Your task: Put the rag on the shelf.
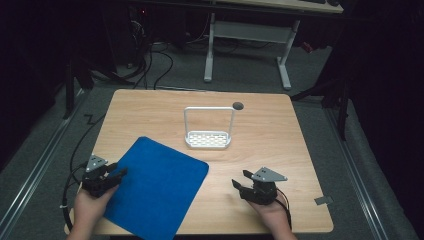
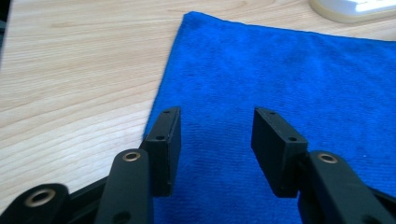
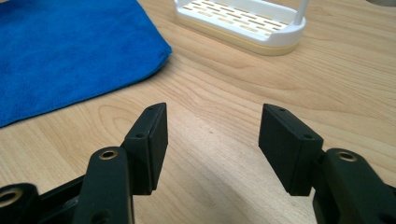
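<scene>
Blue cloth (image 1: 155, 187) lies flat at seven o'clock on the wooden surface (image 1: 265, 135), overhanging its near edge. White rack (image 1: 208, 130) stands at centre, bare wood around. Left hand-held gripper (image 1: 116, 175) gapes over the cloth's left edge, holding nothing; right hand-held gripper (image 1: 240, 180) gapes empty at five o'clock.

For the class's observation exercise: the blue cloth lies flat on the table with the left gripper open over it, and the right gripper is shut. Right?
Not quite: the right gripper is open, its jaws apart over bare table, as the right gripper view shows. The rest stands: cloth flat, left gripper open over it.

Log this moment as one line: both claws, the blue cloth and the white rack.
left claw: open, over blue cloth edge | right claw: open, above bare table | cloth: flat | white rack: upright, untouched
</scene>
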`<state>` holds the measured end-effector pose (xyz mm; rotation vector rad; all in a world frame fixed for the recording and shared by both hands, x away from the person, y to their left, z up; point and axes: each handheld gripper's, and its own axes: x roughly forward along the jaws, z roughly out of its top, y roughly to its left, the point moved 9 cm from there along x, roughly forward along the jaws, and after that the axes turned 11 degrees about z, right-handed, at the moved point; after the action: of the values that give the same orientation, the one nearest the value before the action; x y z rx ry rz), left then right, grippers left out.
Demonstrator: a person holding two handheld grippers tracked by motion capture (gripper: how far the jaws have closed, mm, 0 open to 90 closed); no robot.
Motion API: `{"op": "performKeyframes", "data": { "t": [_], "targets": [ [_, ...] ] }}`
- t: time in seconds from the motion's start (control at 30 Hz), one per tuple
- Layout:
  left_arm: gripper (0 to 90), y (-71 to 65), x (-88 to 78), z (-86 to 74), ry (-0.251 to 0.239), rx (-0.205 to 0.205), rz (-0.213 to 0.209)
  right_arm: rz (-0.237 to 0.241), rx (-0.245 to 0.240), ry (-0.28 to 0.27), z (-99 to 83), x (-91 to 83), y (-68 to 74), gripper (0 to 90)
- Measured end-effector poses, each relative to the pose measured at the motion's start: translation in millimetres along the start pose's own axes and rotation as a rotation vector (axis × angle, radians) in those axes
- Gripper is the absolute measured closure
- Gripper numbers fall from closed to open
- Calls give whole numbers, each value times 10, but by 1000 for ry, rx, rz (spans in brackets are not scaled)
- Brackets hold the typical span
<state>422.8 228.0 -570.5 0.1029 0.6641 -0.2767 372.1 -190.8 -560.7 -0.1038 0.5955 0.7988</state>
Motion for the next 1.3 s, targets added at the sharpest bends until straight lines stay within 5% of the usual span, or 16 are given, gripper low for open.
{"op": "performKeyframes", "data": {
  "t": [0.13, 0.47, 0.73, 0.93, 0.97, 1.07, 1.3],
  "targets": [
    [533, -34, 10, 20, -7, -14, -18, -2, -12, 18, -50, -8, 3, 427],
    [543, -155, -19, 12, -6, 38, -40, 0, -2, 22, -62, -1, -19, 437],
    [640, -203, -69, -25, 0, 58, -51, 77, -5, 21, -10, 104, 95, 468],
    [816, -122, -115, -157, 59, 48, -36, 125, -44, 22, 93, 313, 311, 622],
    [848, -112, -118, -184, 73, 57, -29, 139, -57, 44, 127, 409, 408, 742],
    [900, -102, -145, -266, 103, 106, 1, 154, -117, 66, 199, 529, 582, 900],
    [900, -97, -167, -369, 124, 107, 7, 234, -189, 140, 200, 743, 880, 900]
  ]
}}
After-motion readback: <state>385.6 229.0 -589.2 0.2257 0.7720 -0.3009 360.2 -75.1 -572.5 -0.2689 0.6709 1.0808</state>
